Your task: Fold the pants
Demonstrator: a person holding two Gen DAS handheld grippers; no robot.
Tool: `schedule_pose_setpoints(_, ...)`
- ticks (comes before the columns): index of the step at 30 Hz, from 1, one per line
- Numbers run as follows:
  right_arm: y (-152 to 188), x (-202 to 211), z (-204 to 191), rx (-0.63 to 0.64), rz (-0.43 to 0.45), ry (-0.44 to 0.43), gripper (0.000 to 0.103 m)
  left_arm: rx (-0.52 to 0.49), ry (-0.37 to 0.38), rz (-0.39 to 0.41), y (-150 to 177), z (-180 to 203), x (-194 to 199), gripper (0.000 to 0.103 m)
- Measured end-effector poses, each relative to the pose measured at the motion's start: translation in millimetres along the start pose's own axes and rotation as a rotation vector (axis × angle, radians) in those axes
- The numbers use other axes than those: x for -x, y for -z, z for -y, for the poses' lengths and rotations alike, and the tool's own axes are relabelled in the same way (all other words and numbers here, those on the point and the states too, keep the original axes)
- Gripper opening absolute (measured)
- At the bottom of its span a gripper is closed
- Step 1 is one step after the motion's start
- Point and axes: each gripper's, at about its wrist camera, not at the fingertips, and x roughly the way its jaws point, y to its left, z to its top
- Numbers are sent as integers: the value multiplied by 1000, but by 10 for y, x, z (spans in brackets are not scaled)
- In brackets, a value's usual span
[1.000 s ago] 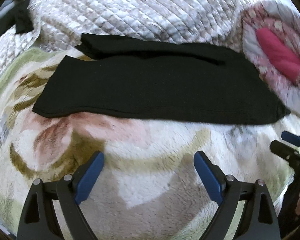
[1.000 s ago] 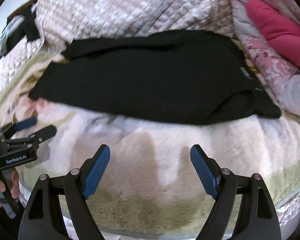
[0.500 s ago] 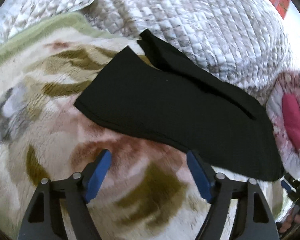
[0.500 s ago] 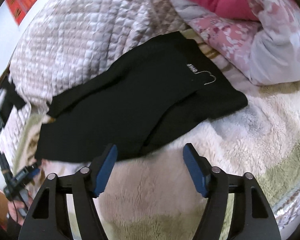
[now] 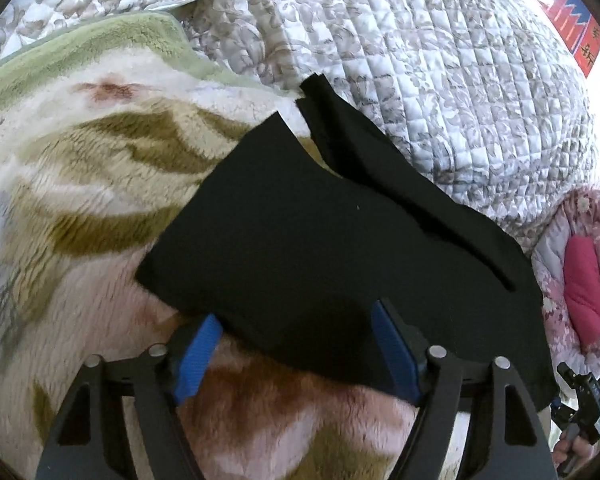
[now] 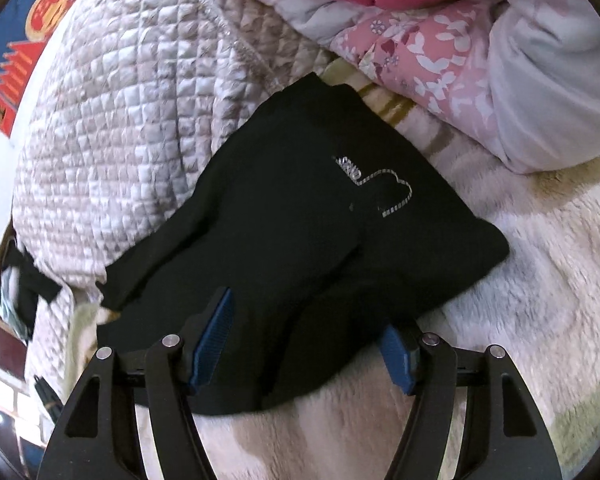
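My pants (image 5: pixel 340 256) are plain black, with a small silver outline print (image 6: pixel 374 184). The fleece blanket (image 5: pixel 80 184) under them is cream with olive, pink and rust swirls. Behind the pants, the quilt (image 5: pixel 440 80) is white with grey-brown leaves. My gripper pads (image 5: pixel 198 356) are blue.

Pants (image 5: pixel 320 240): flat on the plush blanket (image 5: pixel 80 184), far edge against the quilt (image 5: pixel 420 60).
Quilt: behind the pants.
Pillow (image 6: pixel 460 60): beyond the pants' waist end, on the blanket.
Left gripper (image 5: pixel 300 354): at the pants' near edge, leg end.
Right gripper (image 6: pixel 304 346): at the near edge, waist end.
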Motion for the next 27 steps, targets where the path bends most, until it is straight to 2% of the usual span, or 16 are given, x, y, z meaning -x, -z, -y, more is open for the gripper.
schedule_pose_setpoints(2, -37, -49, 16, -6, 1, 21, 56, 18, -23, -3, -38, -22, -43, 48)
schedule_pose_setpoints(3, -58, -74, 28, -15, 3, 28, 46, 33, -41, 1, -62, -50, -56, 42)
schedule_pose_setpoints(5, -104, -113, 62, -32, 1, 39, 32, 45, -56, 5, -94, -93, -66, 13)
schedule_pose_setpoints(7, -139, -132, 79, -43, 0, 30, 17, 56, -61, -7, -132, -138, -81, 5)
schedule_pose_setpoints(9, -163, -102, 49, -34, 4, 36, 5, 28, -78, 2, -155, -103, -26, 4)
schedule_pose_setpoints(13, -175, 84, -26, -28, 10, 0, 4, -15, -67, 43, -189, -6, 263, 4)
schedule_pose_setpoints(19, -48, 593, -36, -44, 4, -58, 4, -36, -52, 76, -101, -24, 834, 4)
schedule_pose_setpoints(24, 288, 801, 122, -54, -66, -32, 4, -8, -50, 55, 274, -264, 1193, 4)
schedule_pose_setpoints(27, 455, 838, 260, -78, -94, -16, 4, -3, -54, 21, 534, -367, 1244, 4)
